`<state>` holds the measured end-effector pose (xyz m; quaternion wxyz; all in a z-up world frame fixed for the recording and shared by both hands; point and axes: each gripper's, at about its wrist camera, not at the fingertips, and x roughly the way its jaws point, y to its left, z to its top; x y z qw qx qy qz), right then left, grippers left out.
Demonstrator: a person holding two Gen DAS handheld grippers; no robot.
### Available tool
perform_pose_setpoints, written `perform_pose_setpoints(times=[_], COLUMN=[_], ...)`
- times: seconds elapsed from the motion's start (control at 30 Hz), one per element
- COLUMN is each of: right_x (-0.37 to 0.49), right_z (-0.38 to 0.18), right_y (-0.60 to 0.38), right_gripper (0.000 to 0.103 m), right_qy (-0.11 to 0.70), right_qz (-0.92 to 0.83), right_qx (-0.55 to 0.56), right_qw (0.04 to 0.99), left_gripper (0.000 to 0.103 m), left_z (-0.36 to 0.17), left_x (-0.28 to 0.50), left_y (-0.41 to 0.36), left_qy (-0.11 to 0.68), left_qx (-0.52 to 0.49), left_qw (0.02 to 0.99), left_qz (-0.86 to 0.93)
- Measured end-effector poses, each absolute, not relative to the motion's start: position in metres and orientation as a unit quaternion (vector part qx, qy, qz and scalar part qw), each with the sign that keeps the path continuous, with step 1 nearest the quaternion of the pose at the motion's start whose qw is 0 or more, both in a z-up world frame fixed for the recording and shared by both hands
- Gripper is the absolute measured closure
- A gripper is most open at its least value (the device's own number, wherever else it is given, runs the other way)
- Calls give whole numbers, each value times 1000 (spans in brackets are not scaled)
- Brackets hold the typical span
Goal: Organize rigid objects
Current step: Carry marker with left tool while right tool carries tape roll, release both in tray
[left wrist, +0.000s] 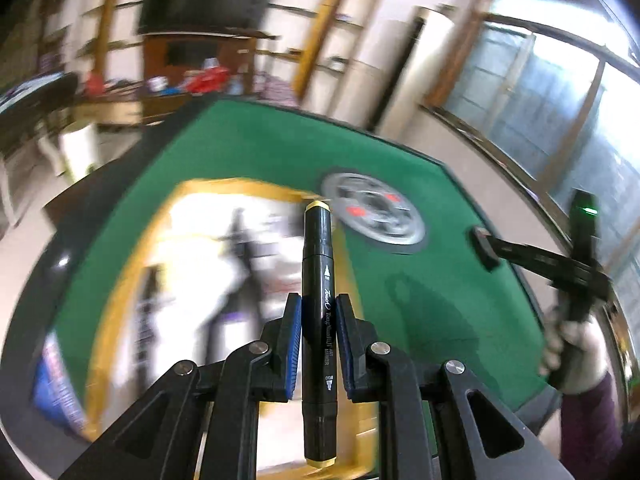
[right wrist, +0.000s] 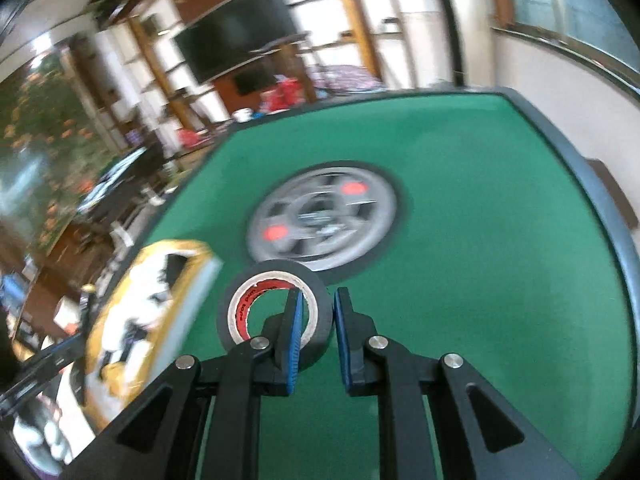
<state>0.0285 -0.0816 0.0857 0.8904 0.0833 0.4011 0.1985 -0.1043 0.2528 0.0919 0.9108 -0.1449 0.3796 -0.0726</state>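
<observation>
Contents of the yellow-rimmed tray and the round hub, motion-blurred beyond telling.

The marker is black with pale yellow ends and white lettering; the tape roll is black with a red-and-white core; the table is green felt; the tray has a yellow rim
</observation>
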Motion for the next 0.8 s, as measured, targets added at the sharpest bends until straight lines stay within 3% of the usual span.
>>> perform_pose_setpoints(times=[0.43, 0.8], right_x=[-30, -80], right_z=[78, 34], right_y=[78, 146], right_gripper=[88, 88], right_qy=[427, 435], right_qz=[333, 362], right_qx=[3, -105], right_qw=[841, 818], left_gripper=[86, 84], left_z=[30, 34], left_x=[-94, -83], left_y=[304, 300], left_qy=[416, 394], left_qx=[-170, -128], left_qw=[894, 910], left_qz=[-9, 21])
